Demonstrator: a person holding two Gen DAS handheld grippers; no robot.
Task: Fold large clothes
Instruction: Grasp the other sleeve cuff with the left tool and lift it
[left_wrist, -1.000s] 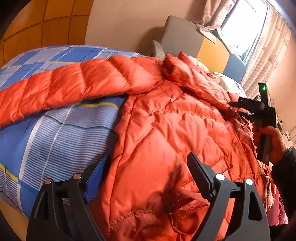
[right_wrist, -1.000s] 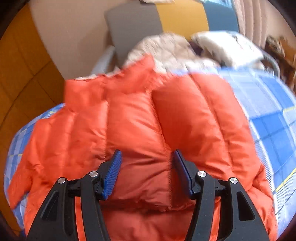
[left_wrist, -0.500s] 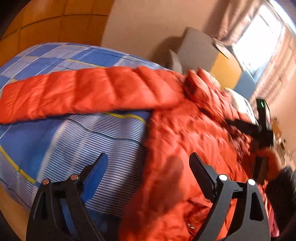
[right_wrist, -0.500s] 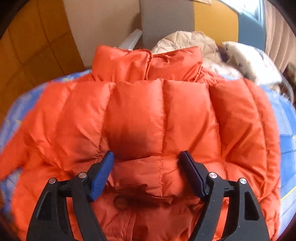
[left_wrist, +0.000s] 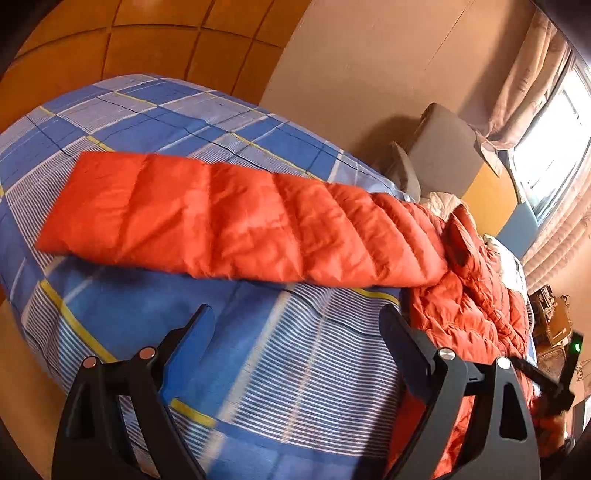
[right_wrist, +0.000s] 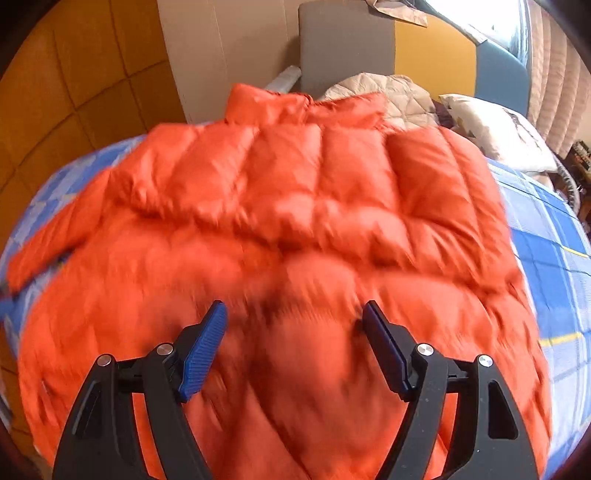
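Both my left gripper (left_wrist: 295, 332) and right gripper (right_wrist: 293, 321) gape empty; I should pinch the outstretched sleeve (left_wrist: 207, 218) near its cuff to fold it over the orange jacket (right_wrist: 295, 221).

Orange quilted puffer jacket (right_wrist: 295, 206) lies flat on bed, collar at far end by the headboard. One sleeve (left_wrist: 236, 221) stretched straight out sideways across the sheet, cuff end flat, seams across it. Other sleeve folded in over the body, lying across the chest as a puffed band. Body wrinkled near the hem; right-wrist view is motion-blurred there
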